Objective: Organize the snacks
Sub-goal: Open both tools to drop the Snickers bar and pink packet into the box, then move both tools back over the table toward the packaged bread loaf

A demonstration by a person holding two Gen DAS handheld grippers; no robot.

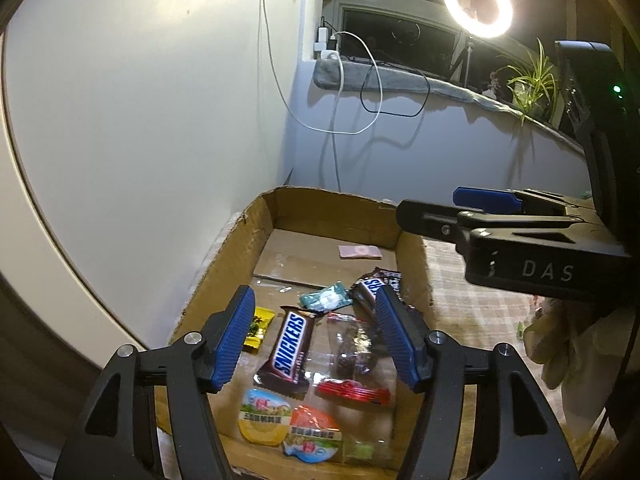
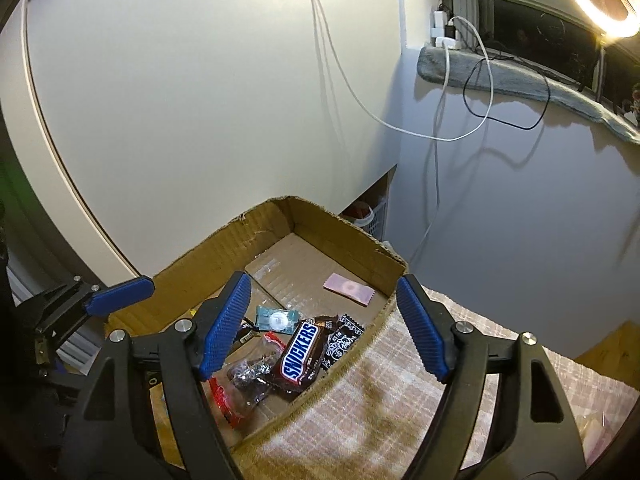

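Observation:
A shallow cardboard box (image 1: 280, 216) holds several snacks: a Snickers bar (image 1: 289, 350), a clear bag with a red seal (image 1: 352, 364), a teal candy (image 1: 326, 298), a yellow packet (image 1: 258, 328), two jelly cups (image 1: 264, 416) and a pink packet (image 1: 359, 251). My left gripper (image 1: 316, 336) is open and empty above the box. My right gripper (image 2: 326, 330) is open and empty over the box's right wall (image 2: 340, 372). It also shows in the left wrist view (image 1: 480, 216). The right wrist view shows a Snickers bar (image 2: 301, 350), the clear bag (image 2: 248, 376) and the pink packet (image 2: 347, 290).
The box sits on a checked cloth (image 2: 380, 412) against a white wall. Cables (image 1: 340, 92) hang from a windowsill. A ring light (image 1: 477, 2) and a plant (image 1: 532, 80) stand at the right. A gloved hand (image 1: 556, 344) holds the right gripper.

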